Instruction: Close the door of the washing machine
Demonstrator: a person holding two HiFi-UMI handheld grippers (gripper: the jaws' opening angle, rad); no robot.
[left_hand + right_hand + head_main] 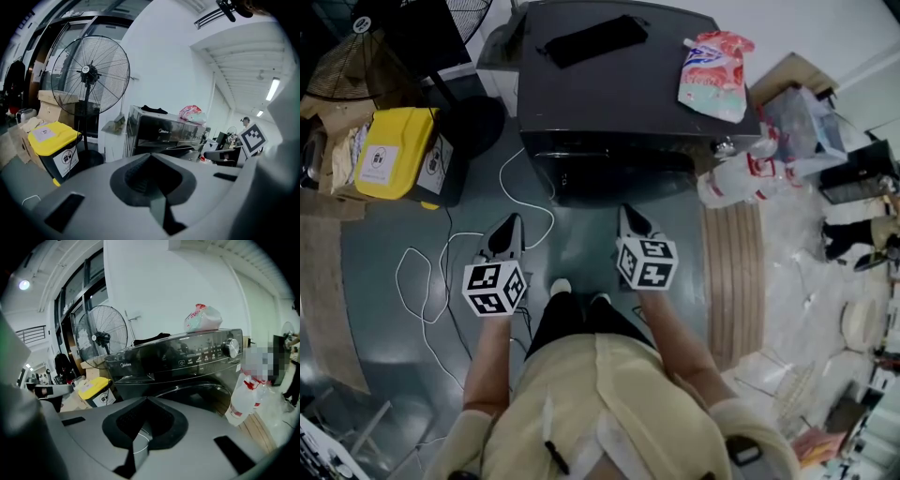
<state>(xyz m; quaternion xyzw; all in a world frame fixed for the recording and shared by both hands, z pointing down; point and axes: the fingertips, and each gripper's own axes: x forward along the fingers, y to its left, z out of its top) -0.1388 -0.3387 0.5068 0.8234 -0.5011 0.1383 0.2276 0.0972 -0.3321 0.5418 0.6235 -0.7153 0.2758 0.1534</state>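
Head view: washing machine (609, 103), a dark front-loader at upper centre; its door (614, 178) is on the front face, just ahead of both tips, and seems to bulge outward. Left hand-held gripper (512, 227) and right hand-held gripper (627, 214) are both pinched closed, empty and clear of the machine. White cable (441, 272) loops on the floor at left; a spray bottle (736, 178) stands just beside the machine's right corner. Left gripper view: jaws together on nothing; yellow bin (54, 145) and standing fan (89, 75) at left, away from the door. Right gripper view: jaws together, the door's curved rim directly ahead. Likely best method: lay a closed tip flat against the rim and push steadily until it latches, minding the bottle.
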